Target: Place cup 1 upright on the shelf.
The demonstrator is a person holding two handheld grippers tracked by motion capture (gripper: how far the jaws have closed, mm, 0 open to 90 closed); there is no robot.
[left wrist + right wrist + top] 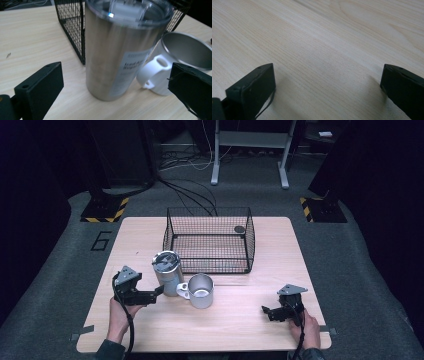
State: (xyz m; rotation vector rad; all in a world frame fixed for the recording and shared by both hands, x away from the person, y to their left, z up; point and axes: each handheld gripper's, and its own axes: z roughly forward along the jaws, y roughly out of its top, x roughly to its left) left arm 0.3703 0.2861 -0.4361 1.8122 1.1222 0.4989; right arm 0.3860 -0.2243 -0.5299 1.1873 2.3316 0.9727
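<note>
One wooden table (250, 320) carries three vessels: one wire basket (209, 240), one steel tumbler (166, 272) and one mug (201, 291). Two grippers work at it, one in each of the person's hands.

The black wire basket sits toward the table's 12 o'clock edge. It is open-topped, and its floor shows bare wood through the mesh. A small dark round disc (239, 229) shows at its far right corner, though whether it lies inside or on the rim cannot be told.

The tumbler stands upright just outside the basket's near left corner, at about 7 o'clock from the basket. It is closed by a clear lid (130, 11), so its contents cannot be seen; a pale label runs down its side. The mug stands at 4 o'clock from the tumbler, close against it. It has a white handle (152, 72) turned toward the tumbler and a steel inside, which appears empty.

The left gripper (150, 296) sits at 9 o'clock from the tumbler, held in the left hand (120, 312). In the left gripper view its jaws are spread wide, with the tumbler standing between and beyond them, untouched.

The right gripper (267, 312) rests low near the table's 5 o'clock corner, well apart from the vessels, in the right hand (310, 327). In the right gripper view its jaws are also spread wide over bare wood, pinching nothing.
</note>
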